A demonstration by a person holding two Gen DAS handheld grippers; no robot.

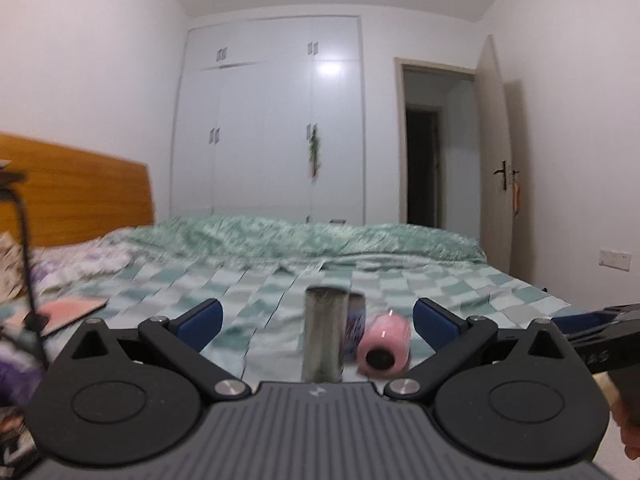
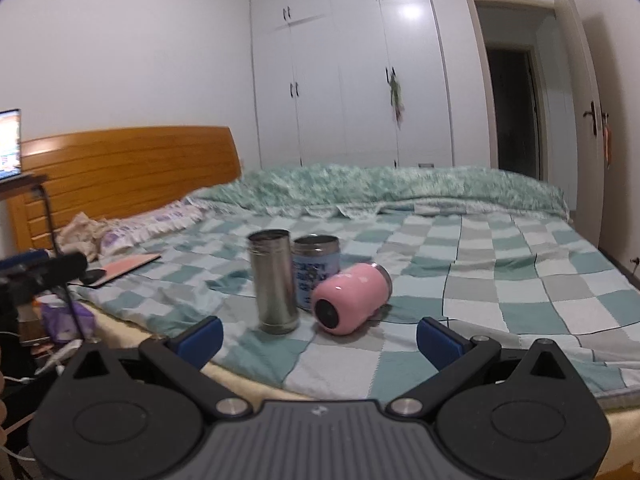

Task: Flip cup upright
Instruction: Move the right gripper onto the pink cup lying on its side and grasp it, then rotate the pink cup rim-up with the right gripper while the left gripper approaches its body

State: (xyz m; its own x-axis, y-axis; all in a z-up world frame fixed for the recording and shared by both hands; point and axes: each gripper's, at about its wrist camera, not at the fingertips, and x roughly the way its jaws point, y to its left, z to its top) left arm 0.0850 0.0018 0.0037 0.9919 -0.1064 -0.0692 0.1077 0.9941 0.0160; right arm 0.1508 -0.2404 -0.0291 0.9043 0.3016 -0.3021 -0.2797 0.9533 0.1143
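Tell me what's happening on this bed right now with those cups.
Someone holds a two-finger gripper in each hand, both aimed at three cups on the checked bedspread. The pink cup lies on its side, its base towards the cameras. Beside it a steel cup and a blue cup stand upright. The left gripper and right gripper are both open, short of the cups, touching nothing. The pink cup is not yet flipped upright.

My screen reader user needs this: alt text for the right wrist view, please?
A pink cup lies on its side on a checked bed, beside two upright metal cups. The open right gripper hovers short of them.
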